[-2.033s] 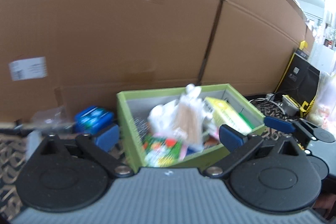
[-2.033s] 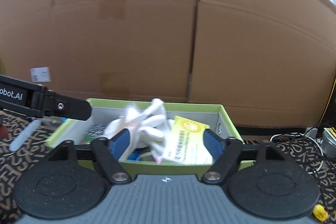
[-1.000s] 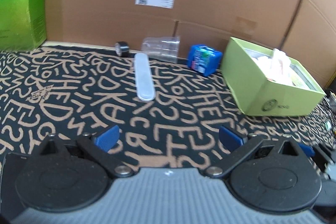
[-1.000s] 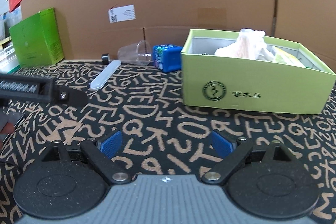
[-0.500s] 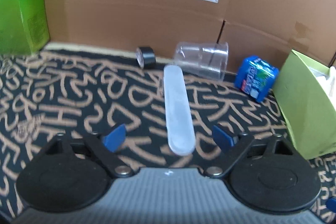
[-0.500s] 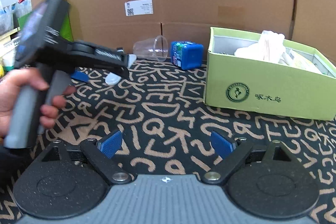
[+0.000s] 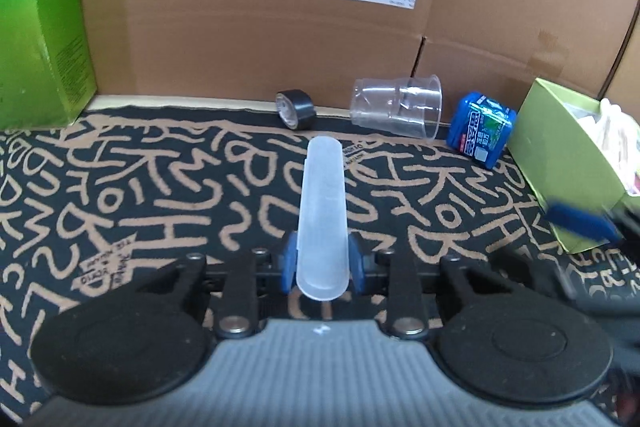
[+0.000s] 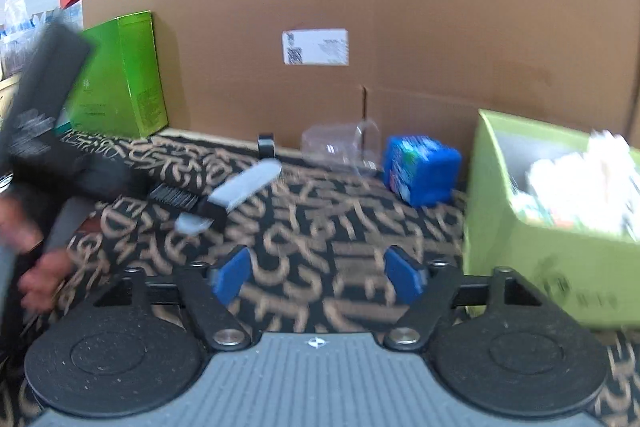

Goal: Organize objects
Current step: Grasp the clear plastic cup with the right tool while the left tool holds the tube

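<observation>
My left gripper [image 7: 322,265] is shut on the near end of a long frosted plastic case [image 7: 323,207] that lies on the patterned mat. The right wrist view shows the same case [image 8: 244,189] held by the left gripper [image 8: 208,209]. My right gripper [image 8: 316,277] is open and empty above the mat, left of the light green box [image 8: 520,227] that holds several packets. The box also shows in the left wrist view [image 7: 560,163].
A clear plastic cup [image 7: 398,107] lies on its side by the cardboard wall, with a black tape roll [image 7: 295,109] to its left and a blue packet [image 7: 480,129] to its right. A tall green carton [image 7: 40,27] stands at the far left.
My left gripper turned away from the box, moved up to the frosted case and shut on its near end. My right gripper backed off from the box and swung left, staying open.
</observation>
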`<state>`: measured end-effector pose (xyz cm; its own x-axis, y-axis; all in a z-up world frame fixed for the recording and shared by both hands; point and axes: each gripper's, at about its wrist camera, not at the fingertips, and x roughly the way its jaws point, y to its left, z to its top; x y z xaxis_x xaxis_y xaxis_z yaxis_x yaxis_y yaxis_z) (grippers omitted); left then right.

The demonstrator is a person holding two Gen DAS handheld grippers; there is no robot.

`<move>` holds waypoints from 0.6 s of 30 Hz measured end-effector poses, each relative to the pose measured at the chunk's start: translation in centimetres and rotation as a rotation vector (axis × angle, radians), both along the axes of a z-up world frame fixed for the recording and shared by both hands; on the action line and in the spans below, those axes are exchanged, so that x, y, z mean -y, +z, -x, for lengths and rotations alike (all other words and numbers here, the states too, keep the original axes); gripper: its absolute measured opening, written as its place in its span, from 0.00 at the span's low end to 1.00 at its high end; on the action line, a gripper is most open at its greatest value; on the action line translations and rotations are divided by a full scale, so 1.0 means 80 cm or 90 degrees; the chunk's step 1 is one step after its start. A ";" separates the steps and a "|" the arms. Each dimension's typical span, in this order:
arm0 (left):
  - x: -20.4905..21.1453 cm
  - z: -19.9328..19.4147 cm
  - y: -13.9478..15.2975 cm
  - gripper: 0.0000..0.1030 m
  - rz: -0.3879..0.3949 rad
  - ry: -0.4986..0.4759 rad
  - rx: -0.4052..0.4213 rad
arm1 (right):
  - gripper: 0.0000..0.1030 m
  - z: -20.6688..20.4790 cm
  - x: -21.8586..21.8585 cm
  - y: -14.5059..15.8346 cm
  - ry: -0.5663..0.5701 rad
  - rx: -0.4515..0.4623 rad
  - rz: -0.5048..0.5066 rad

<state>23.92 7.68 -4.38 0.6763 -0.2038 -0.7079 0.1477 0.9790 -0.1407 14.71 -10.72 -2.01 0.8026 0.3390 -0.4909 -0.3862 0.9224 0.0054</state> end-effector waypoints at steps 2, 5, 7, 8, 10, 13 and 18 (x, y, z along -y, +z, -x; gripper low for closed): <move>-0.009 0.000 -0.001 0.26 0.022 -0.006 -0.009 | 0.59 -0.025 -0.013 0.003 0.008 0.019 0.004; -0.014 0.001 -0.007 0.26 0.047 -0.023 -0.025 | 0.53 -0.065 -0.030 0.004 0.005 0.040 0.019; -0.011 0.004 -0.010 0.26 0.042 -0.033 -0.018 | 0.53 -0.091 -0.038 0.003 -0.006 0.055 0.026; -0.010 0.006 -0.011 0.26 0.043 -0.039 -0.017 | 0.53 -0.103 -0.043 0.001 -0.014 0.062 0.033; -0.008 0.006 -0.013 0.26 0.050 -0.047 -0.018 | 0.53 -0.127 -0.052 -0.004 -0.035 0.066 0.061; -0.003 0.005 -0.015 0.26 0.037 -0.054 -0.014 | 0.53 -0.154 -0.061 -0.012 -0.041 0.067 0.086; 0.000 0.003 -0.018 0.26 0.030 -0.057 -0.009 | 0.26 -0.180 -0.063 -0.022 -0.019 0.035 0.069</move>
<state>23.65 7.67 -5.82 0.6442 -0.2955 -0.7055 0.2314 0.9544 -0.1885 29.12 -5.66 -3.78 0.8381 0.2616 -0.4787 -0.3550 0.9278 -0.1145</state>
